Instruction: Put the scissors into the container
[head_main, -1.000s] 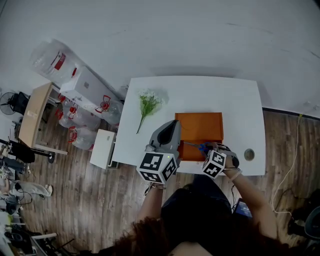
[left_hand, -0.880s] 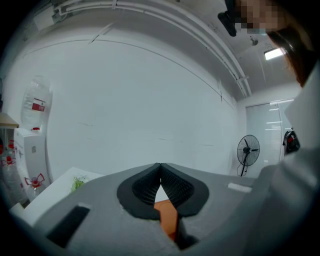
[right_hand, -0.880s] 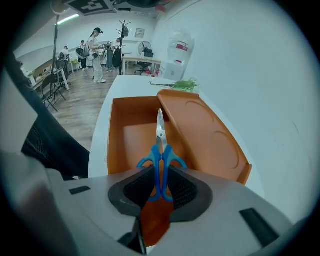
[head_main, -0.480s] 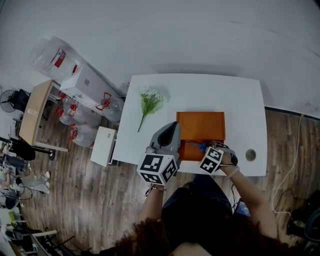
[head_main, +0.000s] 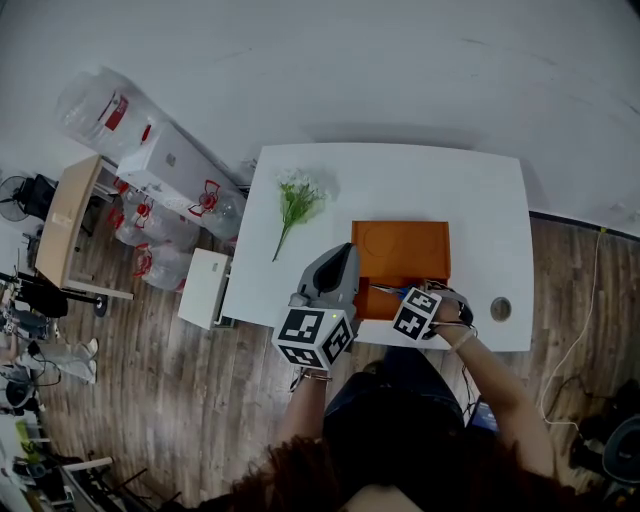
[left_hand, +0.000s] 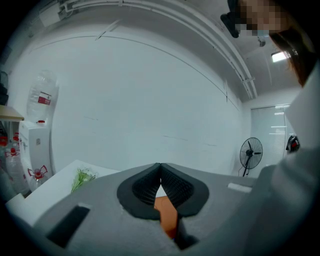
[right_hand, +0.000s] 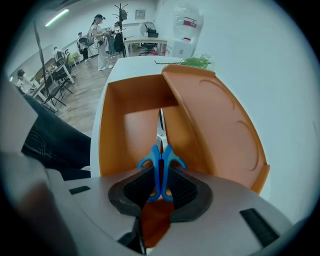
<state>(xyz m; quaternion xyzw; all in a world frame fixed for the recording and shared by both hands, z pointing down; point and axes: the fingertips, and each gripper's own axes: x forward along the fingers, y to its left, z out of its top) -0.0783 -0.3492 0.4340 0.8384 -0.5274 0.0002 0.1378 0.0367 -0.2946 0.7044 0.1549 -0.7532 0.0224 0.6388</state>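
While in the right gripper (right_hand: 160, 175), blue-handled scissors (right_hand: 161, 152), silver blades (right_hand: 160, 131) together.

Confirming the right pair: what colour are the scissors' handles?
Blue; the scissors show best in the right gripper view.

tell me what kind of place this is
Probably a shared office or lab workspace: people stand among desks in the background, big water-cooler bottles lie on the floor left of the white table, and a pedestal fan stands off to one side.
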